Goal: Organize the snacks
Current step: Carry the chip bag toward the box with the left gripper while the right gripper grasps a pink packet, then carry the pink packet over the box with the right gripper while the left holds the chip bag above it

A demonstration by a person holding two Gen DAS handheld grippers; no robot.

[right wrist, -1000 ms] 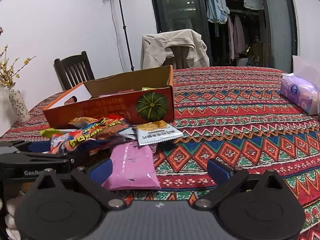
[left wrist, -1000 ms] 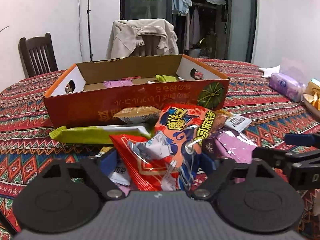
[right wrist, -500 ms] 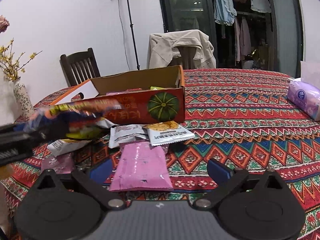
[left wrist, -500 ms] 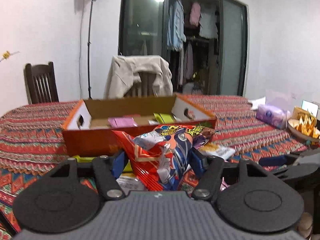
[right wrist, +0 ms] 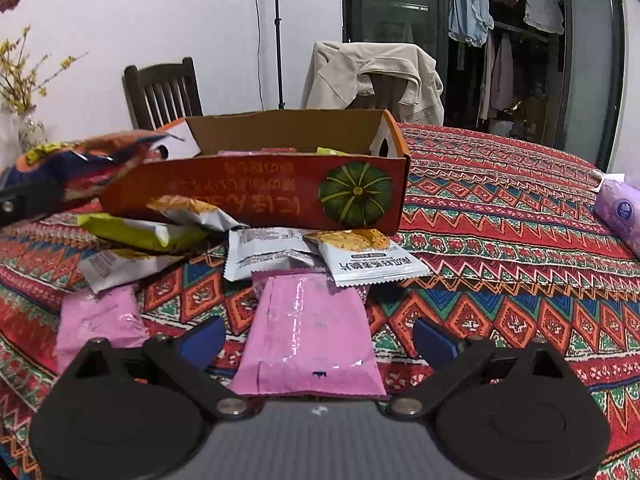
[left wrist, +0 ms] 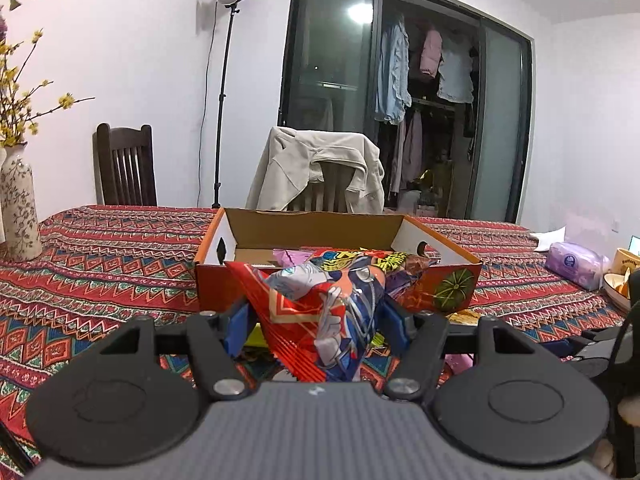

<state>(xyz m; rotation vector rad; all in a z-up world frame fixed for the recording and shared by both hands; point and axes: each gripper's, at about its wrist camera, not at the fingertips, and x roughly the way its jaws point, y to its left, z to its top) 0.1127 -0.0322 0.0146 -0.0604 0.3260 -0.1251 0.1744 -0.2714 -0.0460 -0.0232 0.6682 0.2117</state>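
Note:
My left gripper (left wrist: 316, 322) is shut on a red and blue snack bag (left wrist: 304, 292) and holds it in the air in front of the orange pumpkin-print box (left wrist: 212, 284). The right wrist view shows that bag (right wrist: 80, 160) at the left, beside the box (right wrist: 260, 196). A few packets lie inside the box. My right gripper (right wrist: 318, 336) hovers low over a pink packet (right wrist: 312, 360) on the cloth. Its jaws are closing, with the packet between them and the pads not touching it.
Loose snacks lie before the box: white packets (right wrist: 368, 260), a yellow-green bar (right wrist: 136, 232), another pink packet (right wrist: 98, 320). A vase (left wrist: 18, 208) stands at the far left, a purple tissue pack (left wrist: 574, 260) and a bowl (left wrist: 616, 284) at the right. Chairs stand behind the table.
My left gripper closed on the red and blue bag and lifted it off the pile toward the box. The right gripper moved in over the pink packet.

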